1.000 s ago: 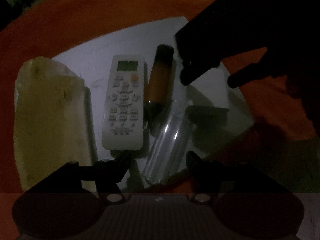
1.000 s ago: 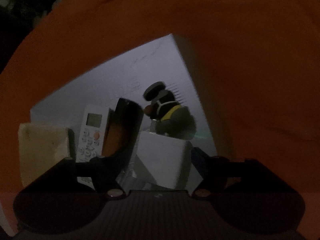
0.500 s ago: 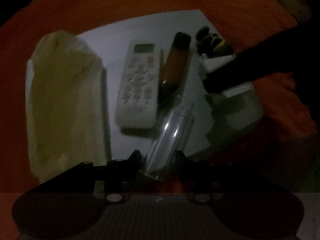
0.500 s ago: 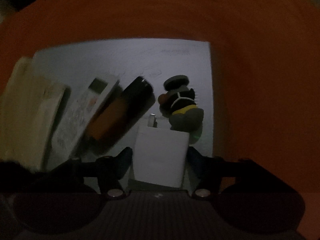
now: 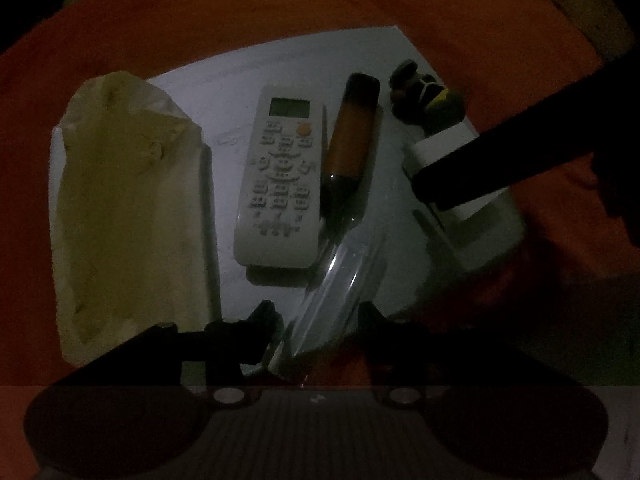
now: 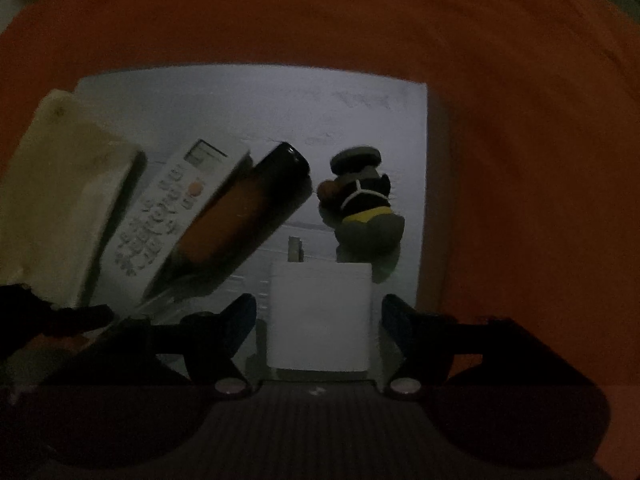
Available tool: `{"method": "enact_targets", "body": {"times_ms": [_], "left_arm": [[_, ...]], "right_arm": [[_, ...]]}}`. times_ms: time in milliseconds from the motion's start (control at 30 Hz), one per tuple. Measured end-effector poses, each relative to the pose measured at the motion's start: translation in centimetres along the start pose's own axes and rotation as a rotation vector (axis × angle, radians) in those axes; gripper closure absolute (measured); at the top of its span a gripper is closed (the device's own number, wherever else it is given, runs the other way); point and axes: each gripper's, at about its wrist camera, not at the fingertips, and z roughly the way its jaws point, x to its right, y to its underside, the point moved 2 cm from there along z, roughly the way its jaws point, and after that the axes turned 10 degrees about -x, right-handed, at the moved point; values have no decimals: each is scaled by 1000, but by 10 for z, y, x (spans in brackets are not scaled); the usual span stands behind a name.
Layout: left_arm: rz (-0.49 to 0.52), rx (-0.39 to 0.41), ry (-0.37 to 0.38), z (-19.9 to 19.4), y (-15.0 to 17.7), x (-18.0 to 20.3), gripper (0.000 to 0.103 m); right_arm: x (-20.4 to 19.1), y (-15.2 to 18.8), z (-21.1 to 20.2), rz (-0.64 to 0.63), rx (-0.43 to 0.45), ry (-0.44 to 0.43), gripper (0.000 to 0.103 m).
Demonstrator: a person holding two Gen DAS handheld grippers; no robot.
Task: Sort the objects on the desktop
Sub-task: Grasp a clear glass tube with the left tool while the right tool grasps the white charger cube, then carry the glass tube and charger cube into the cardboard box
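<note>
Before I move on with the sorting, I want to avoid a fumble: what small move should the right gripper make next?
Probably close the right gripper on the white charger block. The block sits between its opening jaws, with gaps either side, so nothing is gripped yet. The toy figure stands just beyond.

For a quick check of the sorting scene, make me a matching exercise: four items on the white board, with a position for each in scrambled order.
Items:
1. remote control
2. clear tube
3. white charger block
4. toy figure

Positions:
A. between the right gripper's fingers
B. beyond the charger's prongs
C. between the left gripper's fingers
D. between the yellow bag and the amber bottle

Pairs: 1-D, 2-C, 3-A, 4-B
</note>
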Motion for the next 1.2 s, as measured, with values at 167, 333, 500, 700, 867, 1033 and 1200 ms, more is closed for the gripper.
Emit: {"method": "enact_targets", "body": {"times_ms": [167,333,500,700,867,1033,1200], "left_arm": [[7,-4,0,-6,0,8,64],[-1,11,46,-14,4,7,71],[6,48,59,-30,13,8,74],[-9,92,99,-45,6,6,78],[-33,137,134,-71,19,-7,79],[-63,188,163,-86,26,-14,79],[-70,223,212,-104,37,-15,79]], "right_arm": [[1,5,5,12,-2,6,43],[3,13,1,26,28,11,43],[5,21,-6,44,45,-7,43],[8,16,-23,64,95,-62,43],[11,20,-54,65,142,-116,43],[13,33,-77,76,168,-148,43],[12,47,-86,73,188,-212,43]]}}
